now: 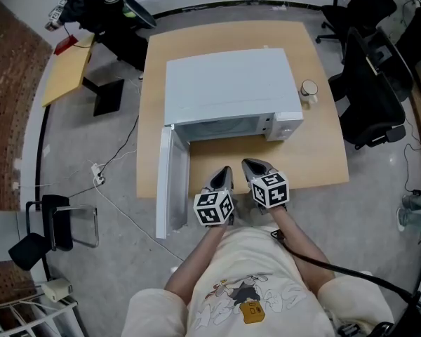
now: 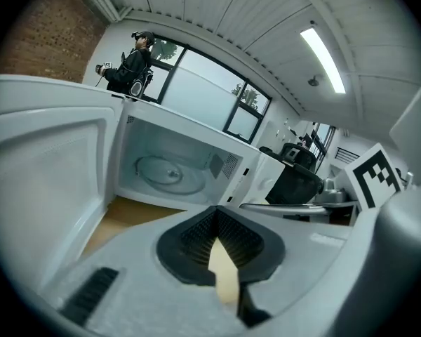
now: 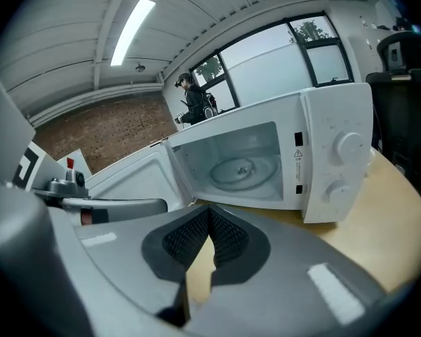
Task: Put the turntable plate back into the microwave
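turntable plate [image 3: 244, 168] — lies flat, face up, on the cavity floor of the microwave [image 1: 228, 90]; round, so no long axis | door [image 1: 170, 181] open | left gripper [image 1: 225, 172], right gripper [image 1: 252, 166] — side by side before the opening, jaws closed, holding nothing | plate ahead of both tips, not touching

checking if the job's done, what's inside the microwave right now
The turntable plate lies flat on the cavity floor of the open microwave; nothing else shows inside. Whatever is under the plate is covered, and the head view sees no interior.
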